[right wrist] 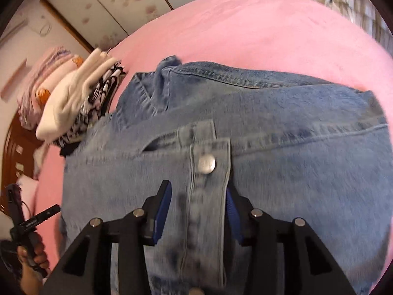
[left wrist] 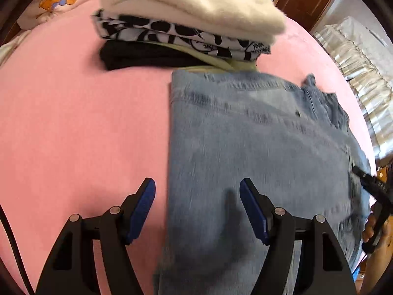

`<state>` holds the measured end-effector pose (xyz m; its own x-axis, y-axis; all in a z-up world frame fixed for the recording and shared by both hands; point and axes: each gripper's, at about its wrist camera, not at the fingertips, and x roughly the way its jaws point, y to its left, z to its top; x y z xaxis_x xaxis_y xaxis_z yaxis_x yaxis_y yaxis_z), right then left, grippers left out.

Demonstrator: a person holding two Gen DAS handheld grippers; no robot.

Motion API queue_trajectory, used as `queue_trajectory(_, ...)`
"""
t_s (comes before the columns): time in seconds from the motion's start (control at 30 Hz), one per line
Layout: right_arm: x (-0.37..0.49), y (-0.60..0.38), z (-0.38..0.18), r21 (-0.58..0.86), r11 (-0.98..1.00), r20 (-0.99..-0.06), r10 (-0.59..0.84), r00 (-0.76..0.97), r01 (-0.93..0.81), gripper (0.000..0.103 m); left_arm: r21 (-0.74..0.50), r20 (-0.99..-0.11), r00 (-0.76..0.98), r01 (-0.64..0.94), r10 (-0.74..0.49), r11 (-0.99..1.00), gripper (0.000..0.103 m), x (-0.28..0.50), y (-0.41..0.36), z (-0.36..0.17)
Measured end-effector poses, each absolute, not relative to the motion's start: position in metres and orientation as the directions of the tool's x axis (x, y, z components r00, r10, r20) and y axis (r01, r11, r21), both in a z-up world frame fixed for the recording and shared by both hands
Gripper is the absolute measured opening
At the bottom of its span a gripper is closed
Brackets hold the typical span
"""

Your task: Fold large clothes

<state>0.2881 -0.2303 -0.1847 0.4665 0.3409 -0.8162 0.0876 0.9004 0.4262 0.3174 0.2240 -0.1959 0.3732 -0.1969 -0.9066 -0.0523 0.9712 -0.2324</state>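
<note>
A pink bed (left wrist: 73, 113) carries folded clothes (left wrist: 186, 24) and a faded, folded denim jacket (right wrist: 270, 147). The left gripper (left wrist: 197, 206) is spread and empty; the right gripper (right wrist: 199, 211) straddles the button strip (right wrist: 207, 196), its grip unclear.

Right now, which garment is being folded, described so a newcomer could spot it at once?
On the pink bedsheet, in front of the stack of folded clothes, lies a faded blue denim jacket. It is the only denim piece, and its placket carries a round silver metal snap button.
</note>
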Motion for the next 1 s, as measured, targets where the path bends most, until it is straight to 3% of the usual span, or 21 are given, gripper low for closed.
queue_trajectory(0.1,0.296,-0.221,-0.188,0.376,0.925,-0.83,0.31,0.464,0.055,0.042,-0.229,-0.916,0.351,-0.061,-0.194,0.971,0.069,0.343,0.223,-0.208)
queue_trajectory(0.13,0.297,-0.213,-0.185,0.31,0.95,-0.846,0.257,0.467,0.038,0.037,-0.233,-0.914,0.353,-0.058,-0.199,0.971,0.051,0.348,0.221,-0.211)
queue_trajectory(0.17,0.298,-0.206,-0.184,0.256,0.966,-0.856,0.218,0.469,0.018,0.017,-0.228,-0.911,0.365,-0.055,-0.193,0.972,0.04,0.352,0.219,-0.212)
queue_trajectory(0.2,0.3,-0.201,-0.181,0.236,0.972,-0.856,0.205,0.474,0.006,0.016,-0.2,-0.912,0.376,-0.058,-0.164,0.978,0.02,0.356,0.217,-0.21)
queue_trajectory(0.23,0.3,-0.199,-0.176,0.224,0.975,-0.852,0.197,0.486,-0.003,0.012,-0.176,-0.91,0.391,-0.069,-0.135,0.982,0.012,0.358,0.217,-0.208)
queue_trajectory(0.3,0.297,-0.202,-0.161,0.234,0.972,-0.817,0.205,0.539,-0.017,0.01,-0.158,-0.894,0.436,-0.088,-0.105,0.984,0.008,0.36,0.218,-0.2)
queue_trajectory(0.43,0.301,-0.206,-0.145,0.24,0.971,-0.754,0.19,0.629,-0.005,0.01,-0.109,-0.861,0.507,-0.107,-0.04,0.988,0.006,0.361,0.216,-0.192)
queue_trajectory(0.63,0.312,-0.19,-0.186,0.089,0.996,-0.828,0.079,0.556,-0.008,0.012,-0.036,-0.854,0.517,-0.175,0.061,0.984,0.005,0.363,0.222,-0.205)
queue_trajectory(0.77,0.299,-0.187,-0.176,0.065,0.998,-0.858,0.061,0.51,-0.01,0.032,-0.105,-0.877,0.481,-0.175,-0.008,0.979,0.006,0.359,0.238,-0.205)
queue_trajectory(0.87,0.29,-0.183,-0.161,0.028,1.0,-0.831,0.028,0.556,-0.009,0.035,-0.059,-0.864,0.504,-0.145,0.023,0.988,0.014,0.354,0.233,-0.192)
queue_trajectory(0.93,0.287,-0.181,-0.146,0.08,0.996,-0.802,0.081,0.592,-0.029,0.035,-0.053,-0.851,0.526,-0.12,0.017,0.991,0.021,0.355,0.224,-0.182)
queue_trajectory(1.0,0.296,-0.18,-0.141,0.151,0.988,-0.805,0.14,0.577,-0.028,0.035,-0.075,-0.851,0.525,-0.096,-0.014,0.993,0.022,0.359,0.218,-0.175)
